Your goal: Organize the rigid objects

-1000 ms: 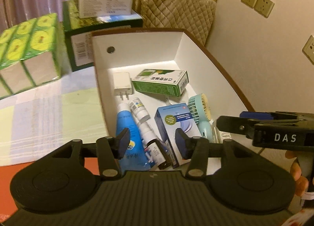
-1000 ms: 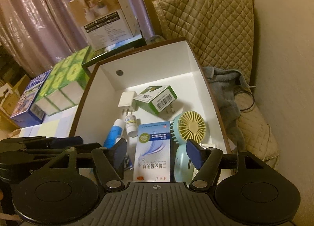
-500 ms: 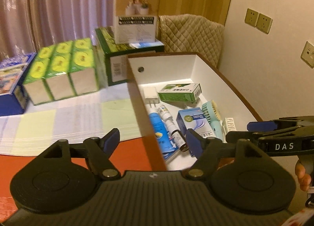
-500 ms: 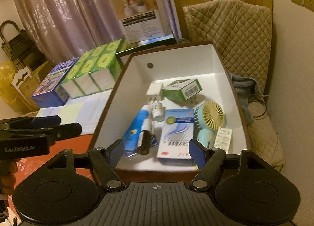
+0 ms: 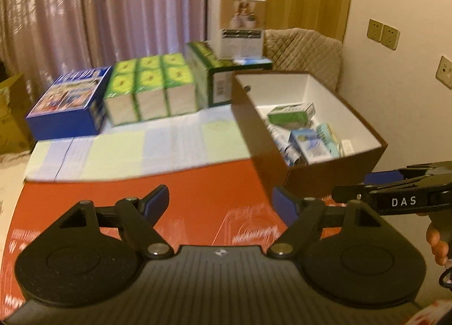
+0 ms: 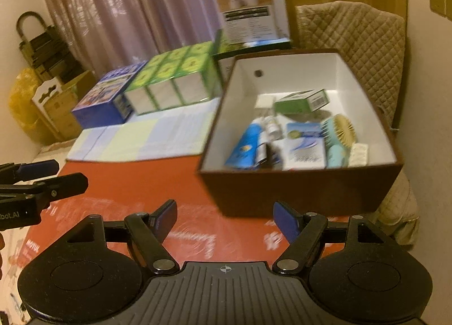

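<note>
Pink curtains hang behind a red counter (image 5: 197,197) with a pale cloth across its far half. Both grippers have pulled back from the brown box (image 6: 296,192) since a second ago — then they hung right over its contents, now bare counter lies beneath them. The left hand-held gripper (image 5: 220,202) has just been opening and stands wide, nothing between its pads; the right hand-held gripper (image 6: 224,217), also just opening, is released and empty too. The small items — a green carton (image 6: 301,101), a blue bottle (image 6: 244,147), a mint fan (image 6: 337,138) — sit inside the box at two o'clock, so this round looks finished. Open room lies from nine to twelve o'clock; the box's near wall is the edge to mind.
</note>
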A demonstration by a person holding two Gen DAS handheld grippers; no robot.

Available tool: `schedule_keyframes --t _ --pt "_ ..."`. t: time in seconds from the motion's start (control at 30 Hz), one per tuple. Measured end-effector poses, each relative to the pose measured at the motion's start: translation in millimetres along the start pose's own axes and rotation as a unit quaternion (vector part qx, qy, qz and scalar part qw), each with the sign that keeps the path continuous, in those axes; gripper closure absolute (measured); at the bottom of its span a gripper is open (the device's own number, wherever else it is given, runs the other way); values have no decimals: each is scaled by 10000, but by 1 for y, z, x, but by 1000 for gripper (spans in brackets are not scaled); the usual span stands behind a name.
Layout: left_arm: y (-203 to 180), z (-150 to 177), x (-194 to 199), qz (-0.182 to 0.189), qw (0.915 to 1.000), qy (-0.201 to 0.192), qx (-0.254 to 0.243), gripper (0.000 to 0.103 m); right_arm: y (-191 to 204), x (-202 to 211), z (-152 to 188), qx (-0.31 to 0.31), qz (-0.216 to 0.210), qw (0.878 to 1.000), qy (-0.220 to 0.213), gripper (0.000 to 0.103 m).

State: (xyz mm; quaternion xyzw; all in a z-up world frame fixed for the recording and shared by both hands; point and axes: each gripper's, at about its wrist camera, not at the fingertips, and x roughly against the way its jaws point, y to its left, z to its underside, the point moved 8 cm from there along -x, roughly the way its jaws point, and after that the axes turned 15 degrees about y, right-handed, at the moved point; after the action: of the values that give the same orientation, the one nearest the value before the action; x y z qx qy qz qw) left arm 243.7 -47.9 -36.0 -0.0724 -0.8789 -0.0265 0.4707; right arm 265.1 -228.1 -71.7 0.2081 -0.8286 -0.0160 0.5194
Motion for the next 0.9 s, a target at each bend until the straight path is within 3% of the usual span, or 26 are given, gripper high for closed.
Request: schedule_keyframes --t 0.47,0.9 --pt "41 97 52 -130 9985 365 384 30 80 21 85 85 7 9999 81 30" --pt "53 159 89 -138 9972 485 557 30 126 41 140 245 -20 9996 110 30"
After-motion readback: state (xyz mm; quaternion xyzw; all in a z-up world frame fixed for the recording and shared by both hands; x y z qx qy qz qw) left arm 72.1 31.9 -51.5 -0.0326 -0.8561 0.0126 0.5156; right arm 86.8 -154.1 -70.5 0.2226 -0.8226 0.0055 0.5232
